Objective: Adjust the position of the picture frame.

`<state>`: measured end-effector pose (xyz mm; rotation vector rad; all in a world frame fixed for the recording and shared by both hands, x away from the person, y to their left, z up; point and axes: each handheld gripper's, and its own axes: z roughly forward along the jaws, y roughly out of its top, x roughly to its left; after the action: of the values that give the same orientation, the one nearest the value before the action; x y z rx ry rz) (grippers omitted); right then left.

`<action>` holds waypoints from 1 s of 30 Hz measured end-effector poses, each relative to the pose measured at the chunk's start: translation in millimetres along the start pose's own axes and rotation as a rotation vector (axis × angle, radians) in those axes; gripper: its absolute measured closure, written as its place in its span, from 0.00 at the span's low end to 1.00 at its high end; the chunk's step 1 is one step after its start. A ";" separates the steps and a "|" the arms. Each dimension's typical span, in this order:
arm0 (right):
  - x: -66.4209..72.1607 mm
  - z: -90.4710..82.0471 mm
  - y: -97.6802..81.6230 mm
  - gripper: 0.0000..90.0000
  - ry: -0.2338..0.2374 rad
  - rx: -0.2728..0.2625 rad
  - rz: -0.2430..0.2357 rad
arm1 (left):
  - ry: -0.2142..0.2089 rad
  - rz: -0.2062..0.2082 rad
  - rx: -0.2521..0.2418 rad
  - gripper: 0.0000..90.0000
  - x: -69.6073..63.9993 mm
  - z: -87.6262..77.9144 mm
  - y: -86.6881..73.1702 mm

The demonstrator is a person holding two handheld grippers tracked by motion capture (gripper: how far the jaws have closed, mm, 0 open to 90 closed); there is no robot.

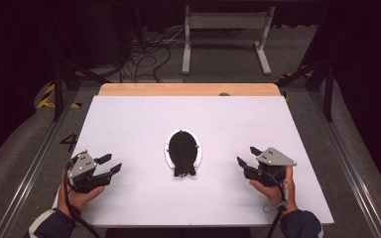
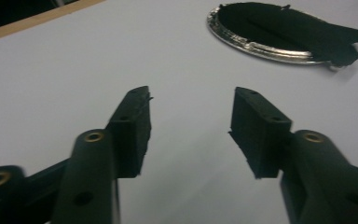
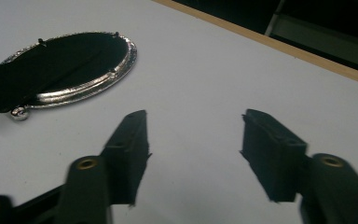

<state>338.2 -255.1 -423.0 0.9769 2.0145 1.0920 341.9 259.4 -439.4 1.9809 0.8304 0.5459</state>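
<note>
Left gripper [image 1: 110,164] sits at lower left of the high view, held by the person's left hand [image 1: 79,196], jaws spread apart with nothing between them, pointing right and slightly up-frame toward centre. In the left gripper view its two black pads [image 2: 130,133] stand wide apart over bare white table [image 2: 65,79].

Centre of the high view: oval silver-rimmed frame [image 1: 183,149] lying flat on the white table [image 1: 129,119], well apart from both grippers. Long axis runs near-to-far, top to bottom in frame. Dark backing fills the oval; a black flap, possibly a stand or a fabric piece (too dark to tell), sticks out past the rim at the bottom end, toward the person. Left gripper view puts the oval frame [image 2: 261,46] at upper right, flap end to the right. Right gripper view puts it [image 3: 88,84] at upper left, flap end to the left, a small silver knob at that end.

Right gripper [image 1: 245,159] at lower right of the high view, in the right hand [image 1: 273,191], jaws spread, empty, pointing left toward the frame. Its pads [image 3: 272,156] gape over bare table.

Wooden strip [image 1: 188,89] edges the table's far side.
</note>
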 end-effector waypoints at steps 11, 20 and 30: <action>8.9 35.9 14.8 0.97 0.033 0.054 -0.004 | -0.108 0.047 0.078 0.96 -12.3 58.9 32.0; 11.9 65.5 23.5 1.00 0.066 0.108 0.043 | -0.142 0.081 0.141 1.00 -24.0 111.7 54.4; 42.3 95.9 29.9 1.00 0.159 0.155 0.014 | -0.122 0.099 0.177 0.97 -23.7 140.0 64.2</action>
<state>401.9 -170.2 -447.8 1.0103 2.2515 1.0628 438.9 138.6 -455.9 2.2032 0.7285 0.4153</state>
